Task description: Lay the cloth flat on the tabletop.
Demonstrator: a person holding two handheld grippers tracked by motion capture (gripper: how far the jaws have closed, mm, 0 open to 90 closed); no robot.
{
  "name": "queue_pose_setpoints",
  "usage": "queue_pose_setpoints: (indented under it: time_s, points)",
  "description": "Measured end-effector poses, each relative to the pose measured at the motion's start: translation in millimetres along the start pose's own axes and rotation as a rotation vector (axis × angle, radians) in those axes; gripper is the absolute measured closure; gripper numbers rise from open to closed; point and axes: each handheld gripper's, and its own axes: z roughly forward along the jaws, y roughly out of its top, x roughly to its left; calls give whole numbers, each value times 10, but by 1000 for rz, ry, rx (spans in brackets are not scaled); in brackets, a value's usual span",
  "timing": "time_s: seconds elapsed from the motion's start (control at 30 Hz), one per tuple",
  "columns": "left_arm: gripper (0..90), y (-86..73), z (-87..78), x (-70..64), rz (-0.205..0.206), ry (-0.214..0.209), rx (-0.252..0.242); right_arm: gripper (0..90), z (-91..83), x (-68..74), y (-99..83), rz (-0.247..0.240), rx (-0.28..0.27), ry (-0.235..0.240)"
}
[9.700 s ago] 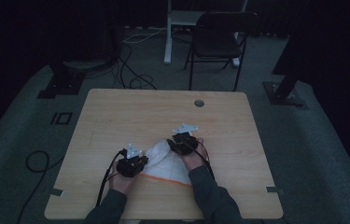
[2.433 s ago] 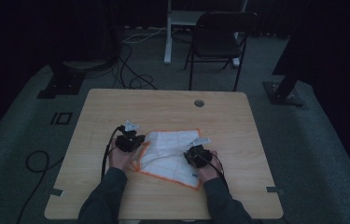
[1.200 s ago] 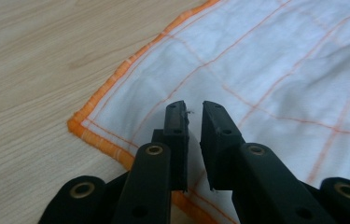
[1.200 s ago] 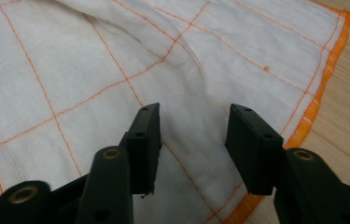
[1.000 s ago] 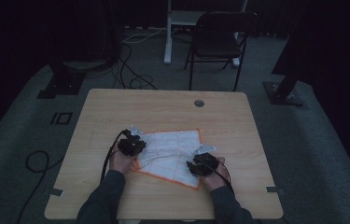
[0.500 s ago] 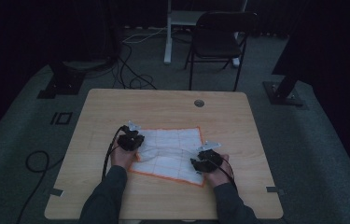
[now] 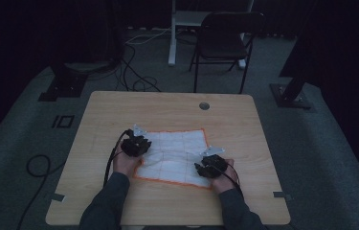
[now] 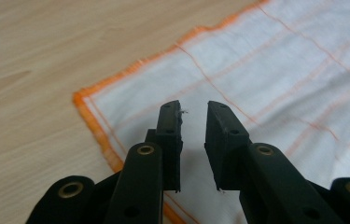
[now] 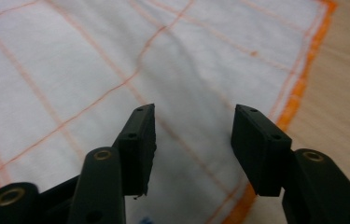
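A white cloth (image 7: 174, 155) with an orange hem and thin orange grid lines lies spread flat on the wooden table (image 7: 167, 110). My left gripper (image 7: 135, 143) rests at the cloth's left edge; in the left gripper view its jaws (image 8: 193, 123) stand slightly apart over the cloth (image 8: 275, 70) near a hemmed corner, holding nothing. My right gripper (image 7: 209, 166) sits at the cloth's near right corner. In the right gripper view the right gripper (image 9: 193, 135) is wide open above the cloth (image 9: 116, 56), with the orange hem at the right.
A round grommet (image 7: 204, 106) is set in the table near its far edge. A dark folding chair (image 7: 227, 38) and a white desk leg (image 7: 172, 33) stand beyond the table. Cables (image 7: 134, 72) and stand bases lie on the grey floor.
The cloth went from bunched up to spread flat. Over the last second my right gripper slid right and toward me to the near right corner; the left stayed at the left edge.
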Motion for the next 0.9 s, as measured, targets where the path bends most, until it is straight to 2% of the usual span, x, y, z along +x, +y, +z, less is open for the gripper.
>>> queue_pose_setpoints:
  time_s: [0.17, 0.37, 0.53, 0.63, 0.8, 0.9]
  points:
    - [807, -63, 134, 54, -7, 2, 52, 453, 10, 17, -26, 3, 5, 8]
    - [803, -49, 177, 116, -17, 20, 28, 420, 17, -33, -33, 11, 7, 24]
    - [793, -54, 206, 185, -41, 37, 3, 412, 19, -75, -28, 1, 10, 12]
    - [784, -60, 218, 218, -50, 45, -10, 409, 25, -124, -29, 14, 12, 12]
    - [752, -46, 229, 207, -49, 70, -9, 416, 26, -140, -23, 18, 17, 9]
    - [723, -43, 175, 158, -50, 75, -8, 429, 18, -114, -23, 24, 24, 19]
